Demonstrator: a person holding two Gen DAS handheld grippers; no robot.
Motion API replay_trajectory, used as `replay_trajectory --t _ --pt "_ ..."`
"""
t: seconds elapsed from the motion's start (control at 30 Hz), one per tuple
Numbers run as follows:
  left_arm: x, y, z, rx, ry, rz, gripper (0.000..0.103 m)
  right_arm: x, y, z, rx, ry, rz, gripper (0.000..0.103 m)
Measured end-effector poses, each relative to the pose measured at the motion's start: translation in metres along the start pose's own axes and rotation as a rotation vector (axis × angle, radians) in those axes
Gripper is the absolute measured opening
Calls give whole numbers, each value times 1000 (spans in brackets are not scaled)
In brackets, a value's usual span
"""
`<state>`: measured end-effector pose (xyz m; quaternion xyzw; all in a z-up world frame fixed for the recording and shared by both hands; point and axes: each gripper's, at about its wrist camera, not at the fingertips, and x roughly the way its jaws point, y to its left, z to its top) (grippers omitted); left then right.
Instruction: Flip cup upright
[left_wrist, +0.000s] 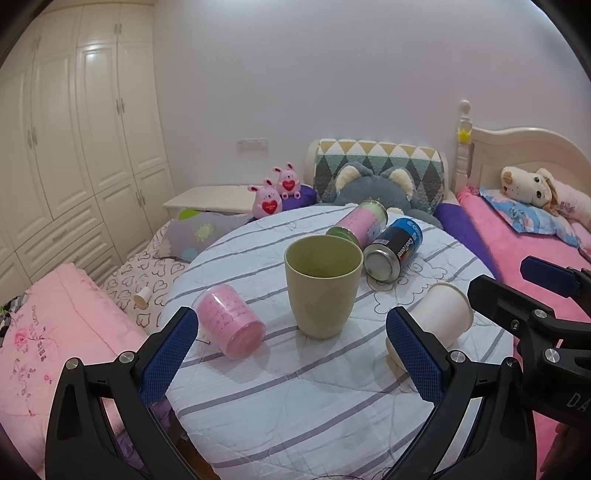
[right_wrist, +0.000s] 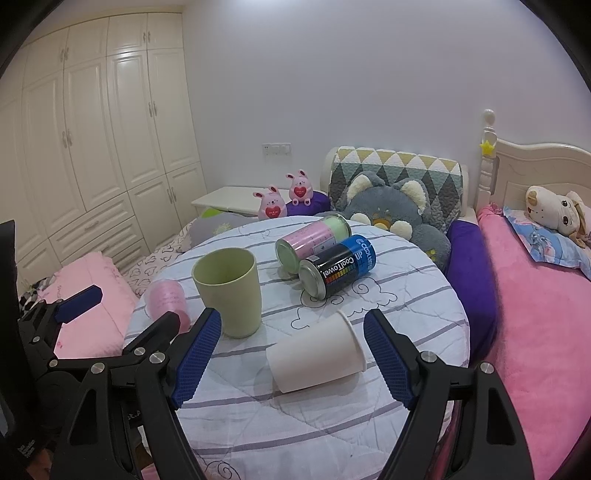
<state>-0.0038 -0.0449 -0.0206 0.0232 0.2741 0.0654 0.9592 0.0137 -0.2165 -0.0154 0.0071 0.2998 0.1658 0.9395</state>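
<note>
A green cup (left_wrist: 320, 286) stands upright in the middle of the round quilted table (left_wrist: 295, 398); it also shows in the right wrist view (right_wrist: 229, 290). A white paper cup (right_wrist: 316, 352) lies on its side, between the fingers of my right gripper (right_wrist: 295, 360), which is open and not touching it. The white cup also shows in the left wrist view (left_wrist: 441, 315). My left gripper (left_wrist: 291, 356) is open and empty, just in front of the green cup. A pink cup (left_wrist: 231, 321) lies on its side at the left.
Two cans lie on their sides behind the green cup: a pink-green one (left_wrist: 360, 221) and a blue-black one (left_wrist: 393, 251). Beds with pink bedding and plush toys surround the table. A white wardrobe (left_wrist: 74, 140) stands at the left.
</note>
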Motion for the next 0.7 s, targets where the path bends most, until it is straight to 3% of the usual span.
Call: replay_trajectory --t 0.7 --pt "24 0 4 4 27 -24 103 15 -3 4 2 13 6 81"
